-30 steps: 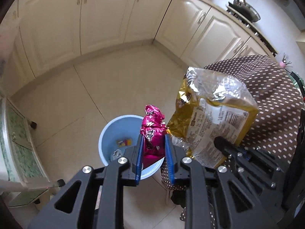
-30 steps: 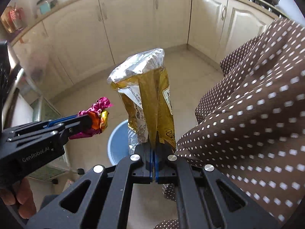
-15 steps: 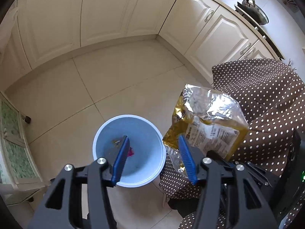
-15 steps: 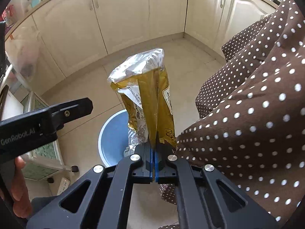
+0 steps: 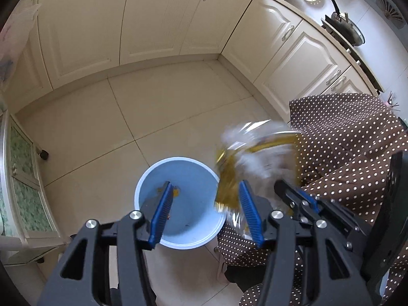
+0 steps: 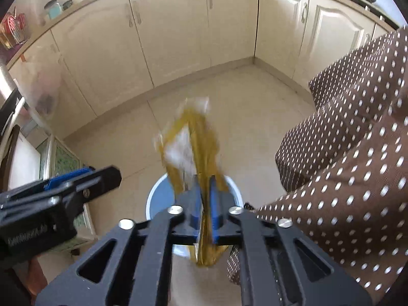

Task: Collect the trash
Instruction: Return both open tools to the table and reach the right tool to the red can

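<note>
While blurred, bag (image 6: 196,148) between right tongs (image 6: 204,214).

Crinkled gold-and-silver foil snack bag (image 6: 196,148), shiny and reflective, motion-blurred; round light-blue plastic bin (image 5: 193,178), smooth with a dull sheen. Matt black plastic on left gripper (image 5: 205,210) and right gripper (image 6: 204,213), ribbed blue rubbery-looking pads (image 5: 248,210), bright metal screw heads. Brown white-dotted woven cloth (image 5: 352,137), matt; glossy beige floor tiles (image 5: 165,107); smooth cream semi-gloss cabinet doors (image 6: 165,28) with metal handles.
</note>
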`<action>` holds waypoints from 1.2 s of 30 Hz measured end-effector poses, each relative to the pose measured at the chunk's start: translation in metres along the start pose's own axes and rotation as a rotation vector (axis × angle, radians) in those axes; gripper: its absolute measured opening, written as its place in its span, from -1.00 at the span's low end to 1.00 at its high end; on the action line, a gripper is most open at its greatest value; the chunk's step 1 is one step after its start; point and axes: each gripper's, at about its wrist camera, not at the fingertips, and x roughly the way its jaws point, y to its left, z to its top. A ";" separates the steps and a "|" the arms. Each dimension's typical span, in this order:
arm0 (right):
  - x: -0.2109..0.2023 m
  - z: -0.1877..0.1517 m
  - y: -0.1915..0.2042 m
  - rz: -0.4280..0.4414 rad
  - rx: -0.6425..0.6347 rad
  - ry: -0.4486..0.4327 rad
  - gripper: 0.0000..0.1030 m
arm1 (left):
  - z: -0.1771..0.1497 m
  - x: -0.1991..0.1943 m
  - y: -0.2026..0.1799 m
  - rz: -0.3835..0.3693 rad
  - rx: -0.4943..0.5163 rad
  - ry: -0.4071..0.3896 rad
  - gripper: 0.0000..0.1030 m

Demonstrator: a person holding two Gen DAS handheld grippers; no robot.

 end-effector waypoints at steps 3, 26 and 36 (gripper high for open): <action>-0.007 0.006 -0.003 -0.001 0.002 -0.026 -0.41 | 0.001 -0.012 -0.002 -0.005 0.008 -0.024 0.04; -0.257 -0.008 -0.038 -0.195 0.012 -0.426 -0.24 | -0.020 -0.205 -0.136 -0.228 0.231 -0.322 0.10; -0.338 -0.057 -0.141 -0.350 0.173 -0.495 -0.10 | -0.063 -0.222 -0.255 -0.312 0.452 -0.306 0.12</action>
